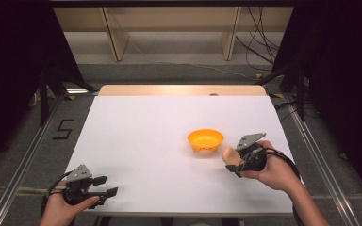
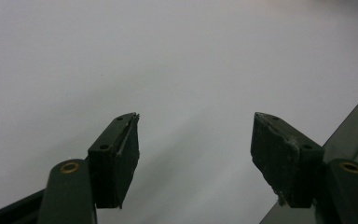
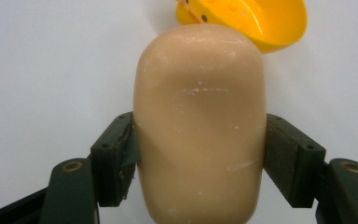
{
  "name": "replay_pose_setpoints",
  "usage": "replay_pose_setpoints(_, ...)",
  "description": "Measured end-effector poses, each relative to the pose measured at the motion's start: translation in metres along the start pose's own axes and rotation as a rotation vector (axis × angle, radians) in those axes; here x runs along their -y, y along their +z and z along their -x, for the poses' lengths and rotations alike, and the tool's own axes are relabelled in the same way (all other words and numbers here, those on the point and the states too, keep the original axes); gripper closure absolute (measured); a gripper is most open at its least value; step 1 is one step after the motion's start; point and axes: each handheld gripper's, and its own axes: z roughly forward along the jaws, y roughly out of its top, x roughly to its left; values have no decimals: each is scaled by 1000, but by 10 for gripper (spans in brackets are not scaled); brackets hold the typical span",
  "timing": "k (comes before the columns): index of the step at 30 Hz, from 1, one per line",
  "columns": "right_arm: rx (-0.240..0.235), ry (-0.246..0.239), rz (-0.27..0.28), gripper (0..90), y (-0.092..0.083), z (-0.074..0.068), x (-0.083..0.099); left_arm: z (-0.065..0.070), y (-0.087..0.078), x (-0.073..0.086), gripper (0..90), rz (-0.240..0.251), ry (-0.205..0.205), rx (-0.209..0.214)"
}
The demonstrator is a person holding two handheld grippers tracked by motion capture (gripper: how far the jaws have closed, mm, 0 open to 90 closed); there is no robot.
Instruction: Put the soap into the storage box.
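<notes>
Down at the near edge, about seven o'clock on the white table (image 1: 136,141), the left gripper (image 1: 104,185) sits low with its jaws spread wide and nothing between them; in the left gripper view they frame bare tabletop. It looks parked there to keep out of the way. Over at four o'clock the right gripper (image 1: 232,162) is the busy one. Its pads press both flanks of a smooth, beige, rounded bar that looks like soap (image 3: 199,126), clamped across the narrow width so the long body sticks out ahead of the jaws. That leaves the free end leading, which I'd guess suits tipping it into something. Just beyond the bar, near the table's middle, waits a small orange plastic bowl on stubby feet (image 1: 205,140), empty and open upward, the likely destination.
</notes>
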Motion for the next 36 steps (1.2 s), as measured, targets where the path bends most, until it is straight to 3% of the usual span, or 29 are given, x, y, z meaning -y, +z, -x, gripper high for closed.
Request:
replay_pose_setpoints(1,27,35,24,334,1,-2,0,-1,1,0,322,12,1,13)
replay_pose_setpoints(3,39,46,28,334,0,-3,0,-1,1,0,322,12,1,13)
replay_pose_setpoints(4,15,14,41,334,-1,-1,0,-1,1,0,322,12,1,13)
replay_pose_setpoints(7,38,22,69,335,-1,-2,-1,-1,1,0,322,11,1,13)
replay_pose_setpoints(8,62,3,88,335,-1,0,-2,-1,1,0,322,11,1,13)
replay_pose_setpoints(9,48,14,85,335,-2,-1,-2,-1,0,0,322,12,1,13)
replay_pose_setpoints(10,57,-13,107,335,-1,2,-3,-1,0,0,322,12,2,13)
replay_pose_setpoints(11,64,14,125,335,0,1,-3,-1,0,0,322,12,2,13)
replay_pose_setpoints(15,64,17,119,335,-3,3,-5,-1,0,0,322,12,1,13)
replay_pose_setpoints(18,82,30,170,335,0,2,-6,-1,0,0,322,12,2,13)
replay_pose_setpoints(19,68,29,146,335,-1,1,-8,-1,-1,0,322,3,5,16)
replay_pose_setpoints(21,77,27,167,335,1,1,-9,-1,-1,0,322,5,4,15)
replay_pose_setpoints(24,69,24,147,335,-1,1,-10,-1,-1,0,322,3,10,13)
replay_pose_setpoints(27,80,24,174,335,1,1,-12,-1,-1,0,322,3,11,12)
replay_pose_setpoints(30,84,21,173,335,1,1,-15,0,-1,0,322,3,-2,-5)
replay_pose_setpoints(32,79,21,170,335,0,2,-17,0,0,0,322,17,-14,16)
replay_pose_setpoints(36,89,25,182,335,-1,2,-20,0,-1,0,322,11,-7,3)
